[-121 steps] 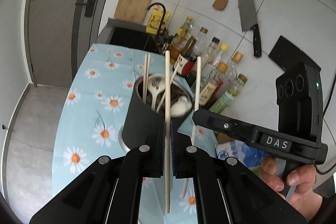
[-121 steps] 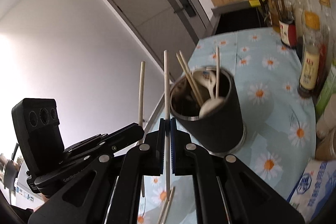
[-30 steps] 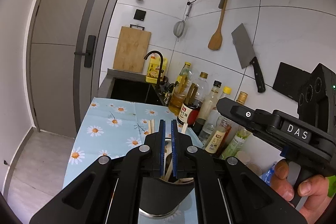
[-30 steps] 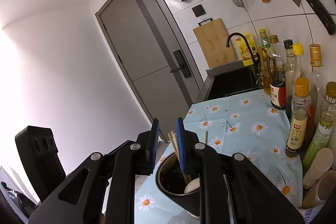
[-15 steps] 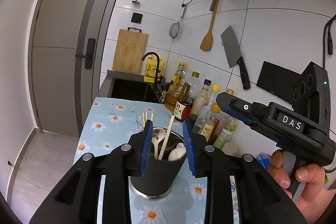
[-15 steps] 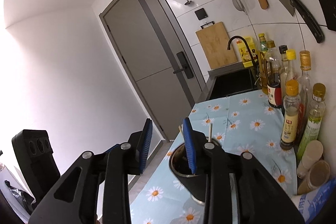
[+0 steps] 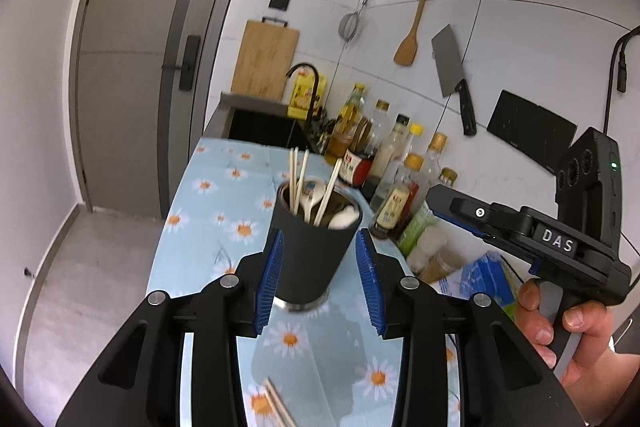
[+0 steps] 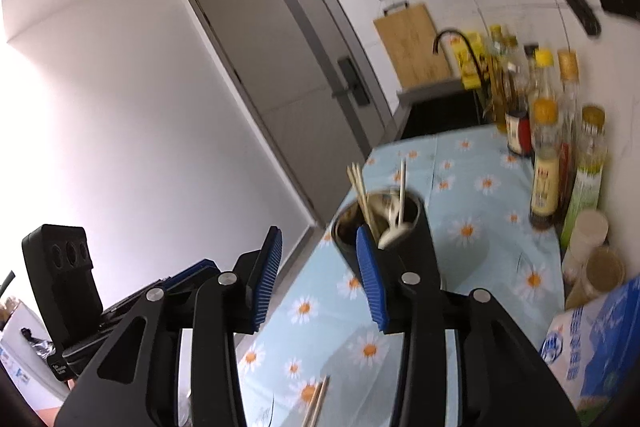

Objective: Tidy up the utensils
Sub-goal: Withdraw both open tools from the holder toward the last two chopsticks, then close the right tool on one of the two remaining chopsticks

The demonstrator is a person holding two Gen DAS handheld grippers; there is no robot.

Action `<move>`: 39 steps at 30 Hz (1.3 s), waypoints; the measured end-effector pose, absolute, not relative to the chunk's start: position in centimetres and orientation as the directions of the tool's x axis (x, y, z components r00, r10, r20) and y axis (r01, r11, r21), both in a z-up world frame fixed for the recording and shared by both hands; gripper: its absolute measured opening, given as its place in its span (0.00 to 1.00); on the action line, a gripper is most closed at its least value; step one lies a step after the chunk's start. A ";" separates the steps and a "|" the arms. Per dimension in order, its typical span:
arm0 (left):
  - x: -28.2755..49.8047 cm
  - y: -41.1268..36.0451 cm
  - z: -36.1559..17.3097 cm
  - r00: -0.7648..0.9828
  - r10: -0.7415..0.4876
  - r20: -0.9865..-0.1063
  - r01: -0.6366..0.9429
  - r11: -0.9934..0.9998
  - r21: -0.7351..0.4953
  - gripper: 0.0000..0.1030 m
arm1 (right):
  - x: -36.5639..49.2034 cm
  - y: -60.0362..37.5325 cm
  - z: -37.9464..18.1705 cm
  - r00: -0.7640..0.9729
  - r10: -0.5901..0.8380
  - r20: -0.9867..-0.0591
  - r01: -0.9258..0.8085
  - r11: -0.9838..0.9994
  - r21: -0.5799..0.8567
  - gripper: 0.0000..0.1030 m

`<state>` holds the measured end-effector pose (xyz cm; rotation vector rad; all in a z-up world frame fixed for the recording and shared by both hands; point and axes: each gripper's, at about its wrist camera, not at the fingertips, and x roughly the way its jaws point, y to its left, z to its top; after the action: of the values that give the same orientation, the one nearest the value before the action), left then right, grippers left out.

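Observation:
A black utensil cup (image 7: pixel 316 251) stands on the daisy tablecloth (image 7: pixel 216 227), with several chopsticks (image 7: pixel 298 179) and white spoons (image 7: pixel 344 217) in it. My left gripper (image 7: pixel 320 279) hangs just short of the cup. Its jaws are opening, the blue pads are clear of the cup's sides and nothing is held. My right gripper (image 8: pixel 320 279) is opening too and is empty. In its view the cup (image 8: pixel 404 239) sits just past the right finger. A pair of loose chopsticks (image 7: pixel 276 403) lies on the cloth below the grippers, and these loose chopsticks (image 8: pixel 318 403) also appear in the right wrist view.
Sauce and oil bottles (image 7: pixel 392 163) line the tiled wall, with jars (image 8: pixel 600 267) and a blue packet (image 8: pixel 592 343) nearer. A sink (image 7: pixel 264 127) and faucet lie beyond the cloth. A cleaver (image 7: pixel 452 71) and wooden spatula (image 7: pixel 408 43) hang on the wall. The table's left edge drops to the floor (image 7: pixel 92 267).
Both grippers went from shut to open and drew back from the cup, which now looks smaller. The chopsticks they held four seconds ago are gone from the jaws.

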<state>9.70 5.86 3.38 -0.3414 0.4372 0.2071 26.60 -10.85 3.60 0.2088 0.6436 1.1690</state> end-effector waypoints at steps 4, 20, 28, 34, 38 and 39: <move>8.2 5.8 2.2 0.863 0.136 -0.486 -0.303 0.909 -0.284 0.35 | 25.7 -10.4 2.5 0.213 0.887 -0.410 -0.794 0.402 0.456 0.39; 2.9 6.2 -3.1 0.776 0.119 -0.620 -0.405 0.848 -0.344 0.35 | 22.3 -7.5 -2.0 0.063 0.804 -0.591 -0.805 0.391 0.447 0.39; 1.3 6.2 -5.3 0.728 0.062 -0.683 -0.421 0.826 -0.374 0.35 | 21.3 -5.1 -4.5 0.001 0.735 -0.678 -0.799 0.408 0.441 0.39; 0.5 6.5 -6.7 0.708 0.002 -0.707 -0.397 0.828 -0.396 0.35 | 20.7 -3.4 -6.1 -0.016 0.677 -0.736 -0.795 0.438 0.420 0.39; 0.0 7.2 -7.6 0.692 -0.028 -0.721 -0.380 0.835 -0.397 0.35 | 20.1 -2.2 -7.5 -0.031 0.615 -0.788 -0.802 0.455 0.387 0.39; -0.1 7.4 -7.7 0.689 -0.033 -0.724 -0.378 0.836 -0.397 0.35 | 19.9 -1.8 -8.0 -0.046 0.595 -0.802 -0.800 0.459 0.387 0.39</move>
<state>-0.11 7.38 -7.75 -0.5605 0.7966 0.2045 19.88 -1.80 -7.99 -0.2237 1.1485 1.1443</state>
